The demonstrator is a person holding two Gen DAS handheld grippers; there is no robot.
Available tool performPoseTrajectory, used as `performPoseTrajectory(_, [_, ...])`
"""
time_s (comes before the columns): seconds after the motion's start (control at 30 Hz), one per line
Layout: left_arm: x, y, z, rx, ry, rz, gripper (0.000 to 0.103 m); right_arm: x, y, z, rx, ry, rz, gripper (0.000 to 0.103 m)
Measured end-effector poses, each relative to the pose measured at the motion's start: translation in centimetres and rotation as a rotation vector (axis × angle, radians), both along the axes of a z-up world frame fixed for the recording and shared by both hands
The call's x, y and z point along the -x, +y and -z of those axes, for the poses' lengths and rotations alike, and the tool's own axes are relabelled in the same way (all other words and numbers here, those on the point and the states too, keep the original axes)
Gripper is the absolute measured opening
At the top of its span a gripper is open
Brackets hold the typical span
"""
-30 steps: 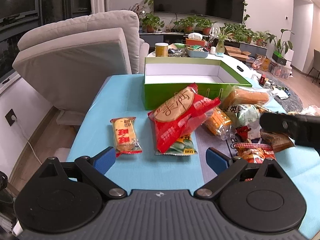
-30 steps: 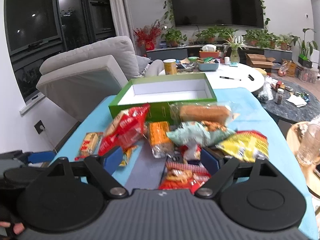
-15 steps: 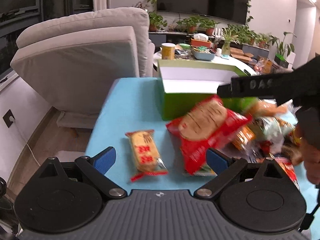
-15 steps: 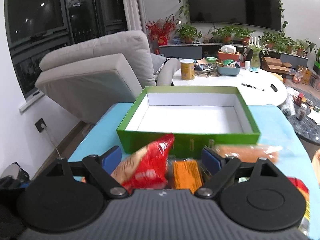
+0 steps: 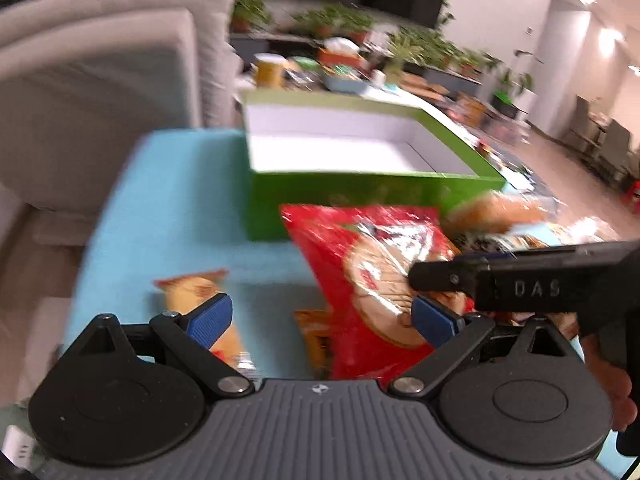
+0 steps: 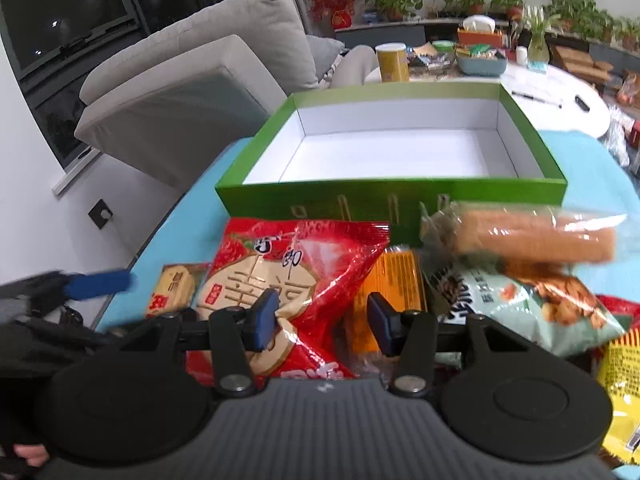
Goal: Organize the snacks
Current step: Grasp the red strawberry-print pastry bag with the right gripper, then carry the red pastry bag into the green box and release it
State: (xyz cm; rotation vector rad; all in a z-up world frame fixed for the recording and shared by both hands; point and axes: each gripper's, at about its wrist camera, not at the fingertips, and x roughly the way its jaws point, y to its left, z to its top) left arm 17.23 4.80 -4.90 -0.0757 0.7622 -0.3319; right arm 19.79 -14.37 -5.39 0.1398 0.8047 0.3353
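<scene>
A large red snack bag (image 6: 296,276) lies in front of an open green box (image 6: 392,196) with a white, empty inside. My right gripper (image 6: 322,316) is partly closed, its jaws around the bag's near end. In the left wrist view the red bag (image 5: 368,264) sits just ahead of my open left gripper (image 5: 324,320), and the right gripper's finger (image 5: 448,276) reaches onto it from the right. The green box (image 5: 360,196) stands behind it.
A small yellow biscuit pack (image 6: 172,288) lies left of the red bag. An orange pack (image 6: 392,280), a green bag (image 6: 520,304), a clear-wrapped cake (image 6: 532,236) and a yellow bag (image 6: 620,380) crowd the right. A grey sofa (image 6: 192,64) stands beyond the blue tabletop (image 5: 172,200).
My right gripper moved down onto the red bag and its jaws narrowed. My left gripper swung right and closer to the red bag. The view is motion-blurred.
</scene>
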Motion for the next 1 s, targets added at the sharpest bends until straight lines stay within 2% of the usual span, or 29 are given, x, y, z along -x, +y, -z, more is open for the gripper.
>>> performPoseTrajectory(0.1, [-0.9, -0.4, 0.5, 0.03, 0.012, 0.048, 0.096, -0.6, 0.1, -0.2, -0.015, 0.016, -0.019, 0.09])
performPoseTrajectory(0.23, [-1.8, -0.6, 1.2, 0.065, 0.024, 0.121, 0.088, -1.2, 0.7, -0.3, 0.011, 0.019, -0.03, 0.09])
performPoseTrajectory(0.3, [-2.4, -0.3, 1.6, 0.112, 0.055, 0.127, 0.085, -1.4, 1.0, -0.3, 0.011, 0.028, -0.032, 0.09])
performPoseTrajectory(0.43, [-2.9, 0.2, 1.9, 0.179, 0.079, 0.135, 0.071, -2.2, 1.1, 0.2, -0.006, 0.038, -0.025, 0.09])
performPoseTrajectory(0.6, [-2.7, 0.2, 1.8, 0.198, 0.093, 0.118, 0.071, -3.3, 1.3, 0.6, -0.073, 0.084, -0.034, 0.091])
performPoseTrajectory(0.63, [-2.3, 0.3, 1.6, 0.198, 0.091, 0.119, 0.069, -3.2, 1.3, 0.5, -0.089, 0.091, -0.043, 0.086])
performPoseTrajectory(0.7, [-1.2, 0.2, 0.6, 0.198, 0.065, 0.141, 0.069, -2.4, 1.3, -0.2, -0.124, 0.086, -0.063, 0.082])
performPoseTrajectory(0.8, [0.6, 0.3, -1.9, 0.194, -0.005, 0.136, 0.069, -0.1, 2.0, -2.0, -0.104, -0.002, -0.089, 0.082])
performPoseTrajectory(0.9, [2.0, 0.1, -4.5, 0.17, -0.096, 0.149, 0.069, 1.8, 2.2, -4.6, -0.128, -0.077, -0.09, 0.082])
performPoseTrajectory(1.0, [2.7, 0.2, -6.7, 0.172, -0.153, 0.155, 0.069, 2.8, 2.2, -7.0, -0.135, -0.144, -0.085, 0.082])
